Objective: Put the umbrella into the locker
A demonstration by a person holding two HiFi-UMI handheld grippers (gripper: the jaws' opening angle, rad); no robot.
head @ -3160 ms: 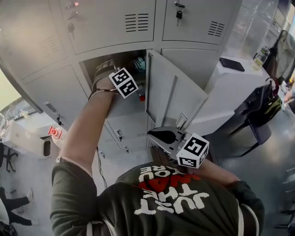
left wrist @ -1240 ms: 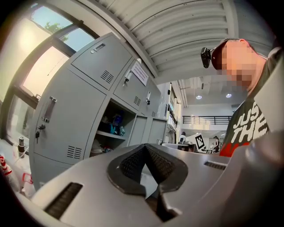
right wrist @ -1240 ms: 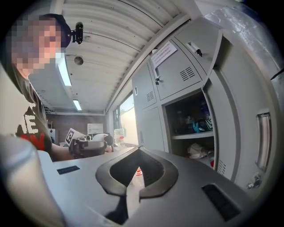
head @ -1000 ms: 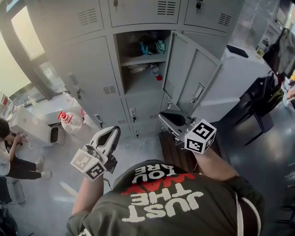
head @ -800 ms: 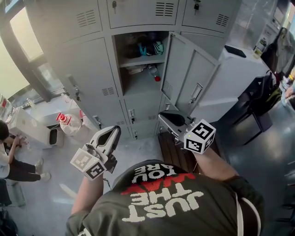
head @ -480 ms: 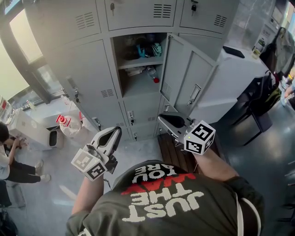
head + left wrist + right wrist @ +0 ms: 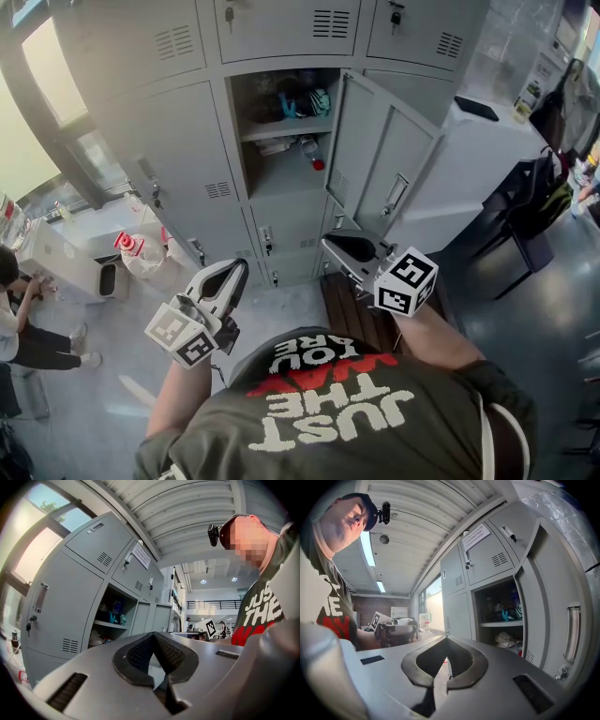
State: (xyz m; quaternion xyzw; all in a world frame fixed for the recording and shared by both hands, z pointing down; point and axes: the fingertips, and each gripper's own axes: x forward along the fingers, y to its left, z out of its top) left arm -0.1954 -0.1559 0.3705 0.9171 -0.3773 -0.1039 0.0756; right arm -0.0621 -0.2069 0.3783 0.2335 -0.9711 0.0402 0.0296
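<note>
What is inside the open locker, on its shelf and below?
In the open locker, dark and teal items lie on the shelf. Below lie a white bundle and a red-capped bottle. The deep corners are too dark to tell.

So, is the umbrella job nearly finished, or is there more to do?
Mostly done, it seems: a dark and teal bundle lies on the top shelf of the locker, likely the umbrella, though too small to be sure. In hand: nothing; the left gripper and right gripper hang back from the locker, fingers shut and empty. Left: the door stands open, so perhaps closing it.
</note>
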